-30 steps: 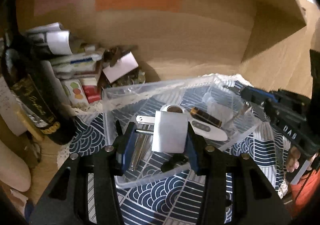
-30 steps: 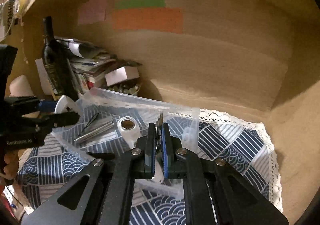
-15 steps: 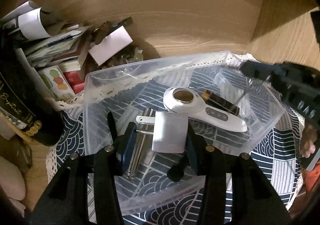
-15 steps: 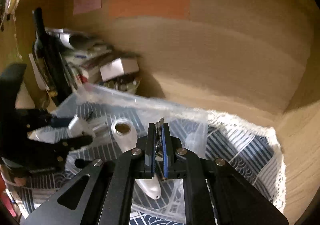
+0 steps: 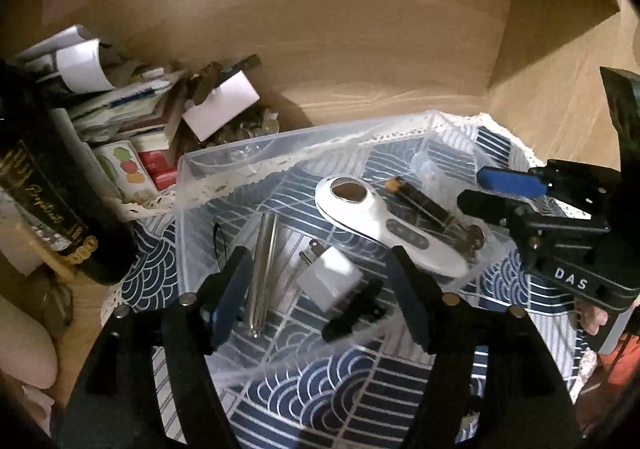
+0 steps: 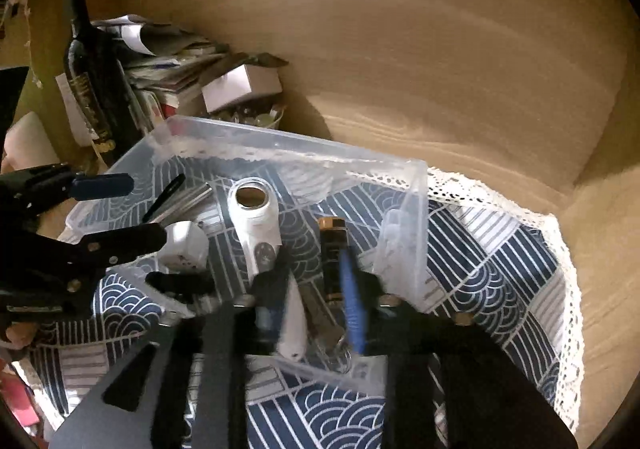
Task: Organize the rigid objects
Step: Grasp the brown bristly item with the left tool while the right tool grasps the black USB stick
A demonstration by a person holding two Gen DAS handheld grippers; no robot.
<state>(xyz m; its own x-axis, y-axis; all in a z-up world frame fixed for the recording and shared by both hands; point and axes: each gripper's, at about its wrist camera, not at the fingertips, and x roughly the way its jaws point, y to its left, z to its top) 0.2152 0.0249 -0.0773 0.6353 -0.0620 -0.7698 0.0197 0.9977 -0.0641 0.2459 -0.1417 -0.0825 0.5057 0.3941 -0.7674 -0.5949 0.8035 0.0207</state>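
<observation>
A clear plastic bin sits on a blue wave-pattern cloth. Inside lie a white plug adapter, a silver metal tube, a white handheld device, a dark battery-like cylinder, a black clip and keys. My left gripper is open over the bin, the adapter lying loose between its fingers. My right gripper is open above the bin's near right end.
A dark wine bottle stands left of the bin. Behind it are stacked papers and small boxes. A wooden wall curves around the back. The lace-edged cloth extends right of the bin.
My left gripper opened and let the white adapter drop into the bin. My right gripper opened too, and the keys it held now lie in the bin.
</observation>
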